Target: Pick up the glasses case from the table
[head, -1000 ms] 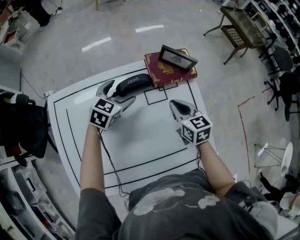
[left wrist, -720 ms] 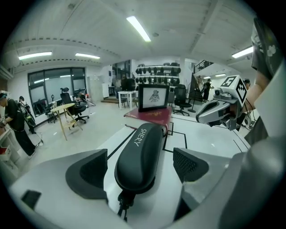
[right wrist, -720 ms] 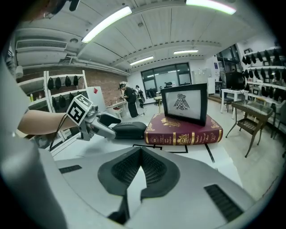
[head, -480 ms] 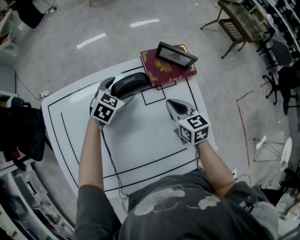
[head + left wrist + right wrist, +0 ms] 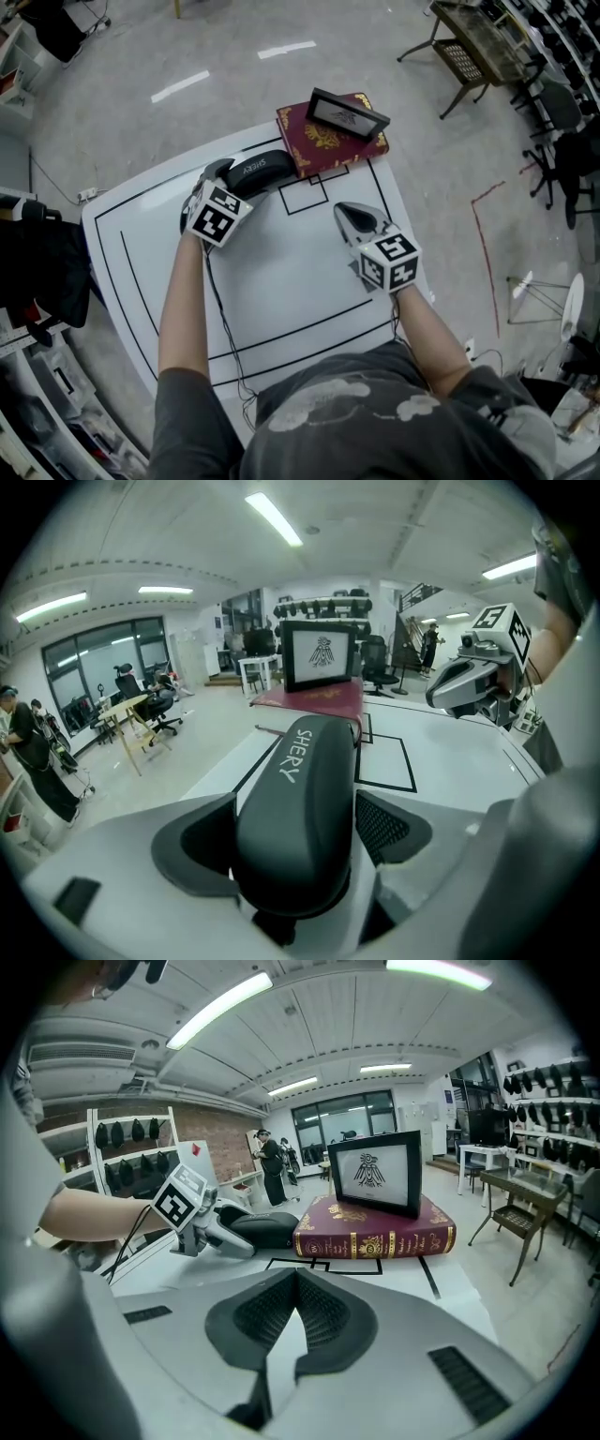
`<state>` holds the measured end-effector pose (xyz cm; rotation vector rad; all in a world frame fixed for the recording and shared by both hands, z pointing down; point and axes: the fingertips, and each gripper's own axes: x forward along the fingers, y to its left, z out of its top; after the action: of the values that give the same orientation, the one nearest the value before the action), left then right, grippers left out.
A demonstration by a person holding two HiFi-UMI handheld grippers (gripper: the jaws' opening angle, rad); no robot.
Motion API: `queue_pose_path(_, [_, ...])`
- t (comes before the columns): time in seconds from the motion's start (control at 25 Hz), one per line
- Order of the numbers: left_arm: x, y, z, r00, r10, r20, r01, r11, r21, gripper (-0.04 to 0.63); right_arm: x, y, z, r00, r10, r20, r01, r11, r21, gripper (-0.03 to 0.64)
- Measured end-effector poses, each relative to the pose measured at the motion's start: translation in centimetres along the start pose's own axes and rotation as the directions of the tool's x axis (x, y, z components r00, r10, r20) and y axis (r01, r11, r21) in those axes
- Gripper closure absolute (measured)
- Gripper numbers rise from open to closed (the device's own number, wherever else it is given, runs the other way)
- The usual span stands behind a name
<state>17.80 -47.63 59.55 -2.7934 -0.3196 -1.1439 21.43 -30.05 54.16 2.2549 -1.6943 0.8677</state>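
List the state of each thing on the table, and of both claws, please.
glasses case: closed, lying on the table, one end between the left claw's jaws.
left claw: open, jaws have just been closing on the case, not clamped yet.
right claw: shut, empty.
red book: closed, lying flat.
picture frame: standing upright on the book.

in the head view the left gripper (image 5: 234, 180) — jaws just closing in, glasses case (image 5: 267, 167) between them — covers that case's near end. the picture frame (image 5: 349, 112) hides part of the book (image 5: 319, 142); its print is too small to read. the person's torso (image 5: 375, 422) covers the near edge of the table (image 5: 281, 272). in the left gripper view the case blocks the book's front.
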Motion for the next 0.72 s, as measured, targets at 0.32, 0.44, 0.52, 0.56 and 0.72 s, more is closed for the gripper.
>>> queue_pose_path(0.32, [-0.2, -0.1, 0.1, 0.999, 0.024, -0.021, -0.023, 0.998, 0.061, 0.242, -0.7, 0.0, 0.5, 1.000, -0.001, 0.018, 0.001, 1.000, -0.001, 0.617])
queue_pose_path(0.44, [-0.6, -0.3, 0.3, 0.999, 0.041, -0.006, -0.040, 0.997, 0.061, 0.249, -1.1, 0.1, 0.7, 1.000, 0.003, 0.027, -0.003, 1.000, -0.002, 0.617])
queue_pose_path(0.52, [-1.0, -0.5, 0.3, 0.999, 0.041, 0.001, -0.041, 0.999, 0.028, 0.252, -1.5, 0.2, 0.7, 1.000, 0.005, 0.029, -0.005, 1.000, -0.003, 0.617])
queue_pose_path(0.56, [-1.2, -0.8, 0.3, 0.999, 0.043, 0.006, -0.043, 0.999, 0.007, 0.253, -1.7, 0.2, 0.7, 1.000, 0.006, 0.030, -0.006, 1.000, -0.006, 0.617])
queue_pose_path(0.72, [-2.7, -1.7, -0.1, 0.997, 0.065, 0.030, -0.063, 0.996, -0.065, 0.255, -2.8, 0.4, 1.1, 0.999, 0.010, 0.043, -0.009, 1.000, -0.017, 0.617])
